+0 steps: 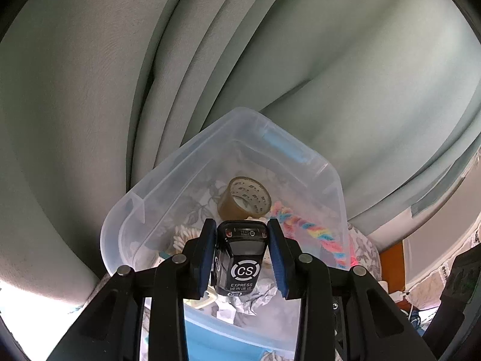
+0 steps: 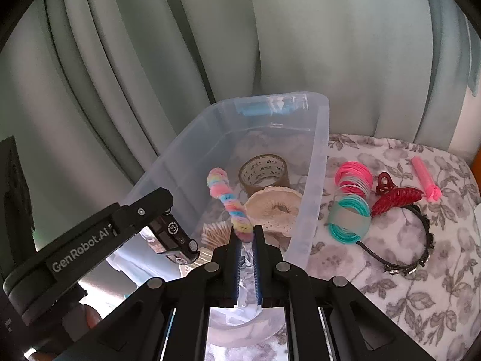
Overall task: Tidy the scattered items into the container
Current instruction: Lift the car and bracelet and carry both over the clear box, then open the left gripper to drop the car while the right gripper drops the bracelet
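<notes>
Pale green curtains [image 2: 270, 45] are seen hanging behind a surface covered by a grey floral cloth [image 2: 375, 285], and the clear plastic container [image 2: 318, 156] set on it serves as the landmark.

Nearest, over the container's near end, the left gripper [image 1: 242, 240] is seen pinching a black toy van [image 1: 240, 258] by its sides, the van's long axis running along the fingers. Beside it, toward the container's middle, the right gripper [image 2: 244, 240] is pressed together on the lower end of a rainbow chenille twist [image 2: 227, 201], whose long axis rises up and away from the fingertips, over the container's interior.

Below both loads, inside the container, crumpled paper [image 1: 255, 297], a bundle of cotton swabs [image 2: 215, 233], a cream lace scrunchie [image 2: 276, 207] and, farther back, a roll of brown tape [image 2: 264, 170] are already stored.

Outside the container's right wall, pink bangles [image 2: 354, 177], teal bangles [image 2: 348, 218], a red claw clip [image 2: 396, 194], a black headband [image 2: 421, 240] and a pink tube [image 2: 425, 177] are left on the cloth.

Both loads are judged to hang inside the rim, so a release would drop them in. Those leftover items lie nearer the right gripper.
</notes>
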Demonstrator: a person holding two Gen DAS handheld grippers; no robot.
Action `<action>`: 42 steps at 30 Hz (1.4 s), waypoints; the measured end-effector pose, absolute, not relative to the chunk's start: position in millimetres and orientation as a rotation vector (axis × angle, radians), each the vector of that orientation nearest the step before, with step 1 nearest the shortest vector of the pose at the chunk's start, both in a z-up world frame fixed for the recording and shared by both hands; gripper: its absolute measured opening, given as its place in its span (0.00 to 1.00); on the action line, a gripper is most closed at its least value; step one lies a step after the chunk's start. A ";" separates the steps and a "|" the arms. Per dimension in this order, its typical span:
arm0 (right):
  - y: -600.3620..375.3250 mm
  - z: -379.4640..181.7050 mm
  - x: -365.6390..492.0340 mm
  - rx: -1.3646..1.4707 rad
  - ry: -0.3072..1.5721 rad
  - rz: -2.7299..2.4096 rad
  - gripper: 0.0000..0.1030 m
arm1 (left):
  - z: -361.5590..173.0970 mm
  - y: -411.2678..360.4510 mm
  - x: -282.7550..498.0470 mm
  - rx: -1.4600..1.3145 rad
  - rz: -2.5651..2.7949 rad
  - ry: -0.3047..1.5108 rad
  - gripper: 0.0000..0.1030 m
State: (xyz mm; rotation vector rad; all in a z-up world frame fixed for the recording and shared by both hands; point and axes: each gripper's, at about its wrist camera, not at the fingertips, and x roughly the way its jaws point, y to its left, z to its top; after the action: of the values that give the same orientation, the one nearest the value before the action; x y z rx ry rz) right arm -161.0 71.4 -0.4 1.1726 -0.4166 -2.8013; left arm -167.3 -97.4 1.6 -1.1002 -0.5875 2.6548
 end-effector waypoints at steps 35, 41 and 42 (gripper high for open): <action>61.8 12.2 -146.1 1.120 -0.384 -2.762 0.50 | 12.9 -108.5 -159.3 -1.188 2.656 -0.593 0.65; 82.4 30.0 -129.9 1.092 -0.438 -2.820 0.50 | 25.4 -102.6 -151.1 -1.169 2.679 -0.555 0.66; 86.1 33.1 -126.9 1.084 -0.447 -2.827 0.50 | 28.8 -98.9 -148.5 -1.163 2.680 -0.535 0.66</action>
State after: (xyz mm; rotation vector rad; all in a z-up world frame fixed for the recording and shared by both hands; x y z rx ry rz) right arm -126.9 86.1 33.1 1.0840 -0.4471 -2.8272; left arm -148.5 -98.9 28.8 -1.1630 -0.5346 2.6803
